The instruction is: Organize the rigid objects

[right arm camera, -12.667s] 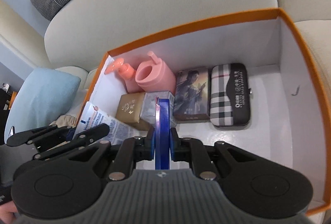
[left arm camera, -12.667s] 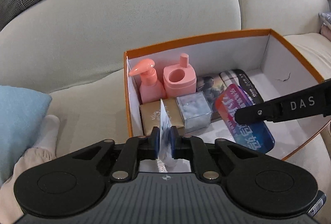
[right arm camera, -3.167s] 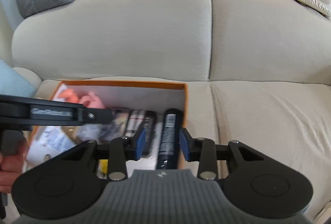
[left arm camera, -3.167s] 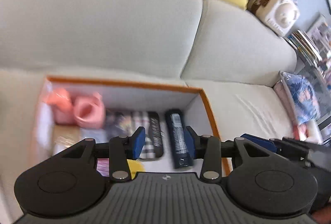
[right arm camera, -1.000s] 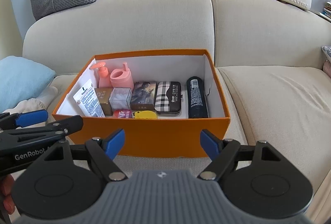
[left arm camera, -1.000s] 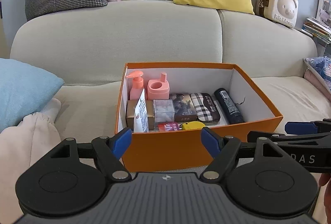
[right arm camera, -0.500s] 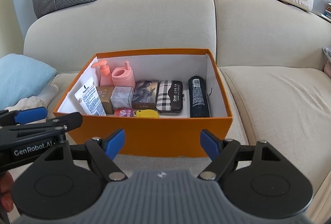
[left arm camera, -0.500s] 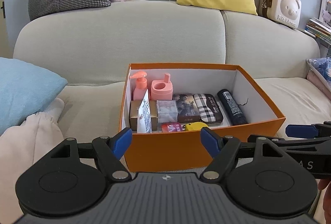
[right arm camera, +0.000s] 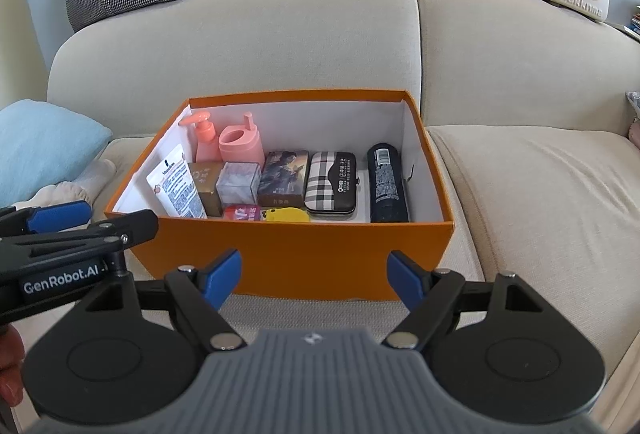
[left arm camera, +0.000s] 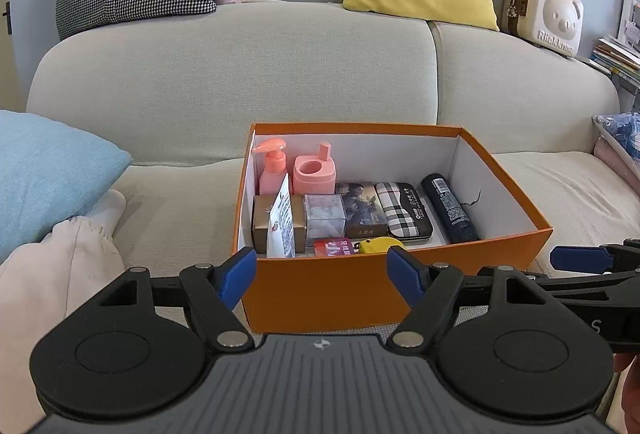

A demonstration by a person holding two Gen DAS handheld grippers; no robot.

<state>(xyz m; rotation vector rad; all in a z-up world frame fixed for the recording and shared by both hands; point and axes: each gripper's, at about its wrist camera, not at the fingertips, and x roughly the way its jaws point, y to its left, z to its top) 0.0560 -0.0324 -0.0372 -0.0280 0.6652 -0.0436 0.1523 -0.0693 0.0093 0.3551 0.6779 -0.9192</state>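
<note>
While both tools are hanging back in front of the sofa [left arm camera: 312, 73], the orange box [left arm camera: 320, 294] is sitting dead ahead of each one on the seat cushion, its long side running left to right across both views. The left hand-held gripper [left arm camera: 321, 272] is showing its blue pads spread wide with nothing between them, and the right hand-held gripper [right arm camera: 314, 274] is standing just as wide and just as empty; neither looks clearly nearer the box, each facing its near wall.

Inside, the contents are lying in tidy rows: a pink pump bottle [right arm camera: 205, 137] and a pink cup [right arm camera: 240, 145] are standing upright at the back left, a white tube [right arm camera: 176, 185] is leaning against the left wall, and a gold box [right arm camera: 206, 181] and a clear cube [right arm camera: 237, 187] are sitting side by side. A picture tin [right arm camera: 284, 177], a plaid case [right arm camera: 332, 181] and a dark can [right arm camera: 387, 181] are lying flat, long axes running front to back. A red packet [right arm camera: 242, 213] and a yellow item [right arm camera: 289, 214] are resting against the near wall. The sorting appears to be essentially finished.
</note>
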